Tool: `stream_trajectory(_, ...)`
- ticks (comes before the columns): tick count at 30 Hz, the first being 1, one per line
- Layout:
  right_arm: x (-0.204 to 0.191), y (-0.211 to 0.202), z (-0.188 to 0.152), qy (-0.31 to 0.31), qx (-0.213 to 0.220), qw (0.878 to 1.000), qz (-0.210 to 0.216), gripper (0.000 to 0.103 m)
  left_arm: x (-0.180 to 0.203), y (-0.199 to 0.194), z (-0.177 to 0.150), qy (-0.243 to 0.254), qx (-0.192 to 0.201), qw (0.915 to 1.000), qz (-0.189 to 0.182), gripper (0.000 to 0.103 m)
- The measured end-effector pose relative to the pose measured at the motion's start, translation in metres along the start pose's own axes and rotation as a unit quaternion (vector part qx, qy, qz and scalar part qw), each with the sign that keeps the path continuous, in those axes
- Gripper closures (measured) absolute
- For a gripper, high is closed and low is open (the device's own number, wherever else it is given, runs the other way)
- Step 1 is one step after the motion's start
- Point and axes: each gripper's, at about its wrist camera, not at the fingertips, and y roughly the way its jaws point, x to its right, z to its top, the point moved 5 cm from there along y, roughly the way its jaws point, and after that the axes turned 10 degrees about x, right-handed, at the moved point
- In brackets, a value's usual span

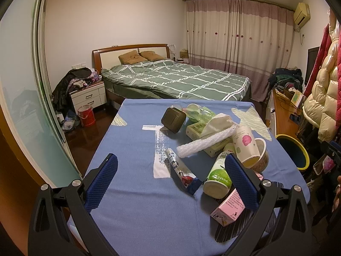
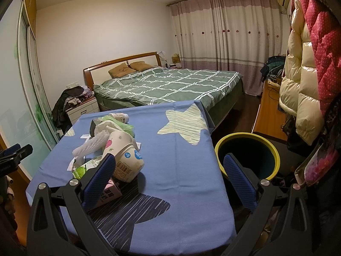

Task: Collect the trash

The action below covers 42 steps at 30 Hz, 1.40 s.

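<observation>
A pile of trash lies on the blue cloth table (image 1: 132, 192): a dark square tub (image 1: 173, 119), a white foam net sleeve (image 1: 200, 147), a printed tube (image 1: 181, 170), a green apple bottle (image 1: 219, 177), a pink carton (image 1: 229, 207), a paper cup (image 1: 245, 147) and a yogurt tub (image 1: 261, 160). My left gripper (image 1: 170, 159) stands open above the near side of the pile, holding nothing. My right gripper (image 2: 169, 157) is open and empty over the table's right part, between the pile (image 2: 119, 147) and a yellow-rimmed bin (image 2: 275, 149).
The bin (image 1: 298, 147) stands on the floor just off the table's right edge. A bed (image 1: 177, 79) lies beyond the table, with a nightstand (image 1: 89, 96) and a red bucket (image 1: 86, 115) at the left. Coats (image 2: 302, 64) hang close on the right.
</observation>
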Motion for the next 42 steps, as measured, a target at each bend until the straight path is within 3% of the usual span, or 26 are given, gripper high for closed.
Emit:
stream_trajectory(16,-0.025,0.038,-0.010,-0.007,-0.033,0.999,0.031,0.006,-0.023,0.006,-0.016,-0.019,-0.011,0.9997,0.014,0.004)
stream_trajectory(26,-0.094,0.093,-0.008,-0.038,-0.063,0.991,0.107,0.006,-0.039,0.025,-0.013,-0.023,-0.027,0.9991,0.022,0.004)
stream_trajectory(35,-0.137,0.155,0.012,-0.067,-0.081,0.986,0.131,0.007,-0.053,0.037,-0.016,-0.029,-0.037,0.9983,0.033,0.004)
stream_trajectory(37,-0.144,0.172,0.014,-0.077,-0.089,0.985,0.128,0.011,-0.054,0.041,-0.018,-0.029,-0.042,0.9982,0.033,0.004)
stream_trajectory(40,-0.151,0.195,0.010,-0.092,-0.117,0.981,0.126,0.026,-0.057,0.046,-0.020,-0.028,-0.047,0.9979,0.034,0.004)
stream_trajectory(42,-0.155,0.203,0.007,-0.097,-0.125,0.980,0.124,0.029,-0.059,0.048,-0.021,-0.030,-0.049,0.9977,0.035,0.004)
